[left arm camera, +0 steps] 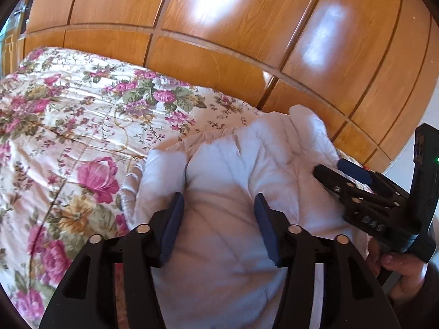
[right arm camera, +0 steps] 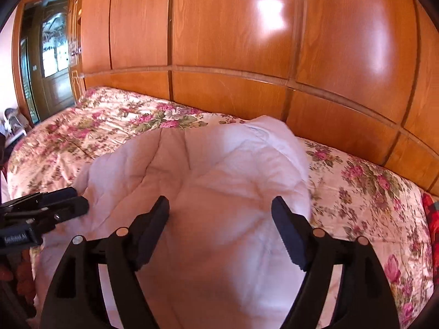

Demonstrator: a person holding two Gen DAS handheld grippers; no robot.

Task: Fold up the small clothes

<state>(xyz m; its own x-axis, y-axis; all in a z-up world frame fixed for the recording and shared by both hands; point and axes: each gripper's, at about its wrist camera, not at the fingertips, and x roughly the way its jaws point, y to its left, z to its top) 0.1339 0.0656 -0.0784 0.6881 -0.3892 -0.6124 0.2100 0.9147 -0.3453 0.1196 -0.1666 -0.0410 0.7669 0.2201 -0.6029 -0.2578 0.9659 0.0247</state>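
A white quilted garment (left arm camera: 247,164) lies crumpled on the flowered bedspread (left arm camera: 68,126), its far parts bunched up toward the wooden wall. My left gripper (left arm camera: 219,196) hovers over its near half, blue pads apart, open, with cloth below the gap but not pinched. In the right wrist view the same white garment (right arm camera: 219,170) fills the middle. My right gripper (right arm camera: 221,200) stands open above it, its black pads wide apart and clear of the cloth. Each gripper shows in the other's view: the right gripper (left arm camera: 329,166) at the right edge, the left gripper (right arm camera: 81,197) at the left edge.
A wooden panelled wardrobe (right arm camera: 233,41) runs along the bed's far side. A hand (left arm camera: 400,271) grips the right tool's handle. A doorway (right arm camera: 52,54) opens at the far left. Red fabric (right arm camera: 432,219) lies at the bed's right edge. Bedspread (right arm camera: 370,192) shows beside the garment.
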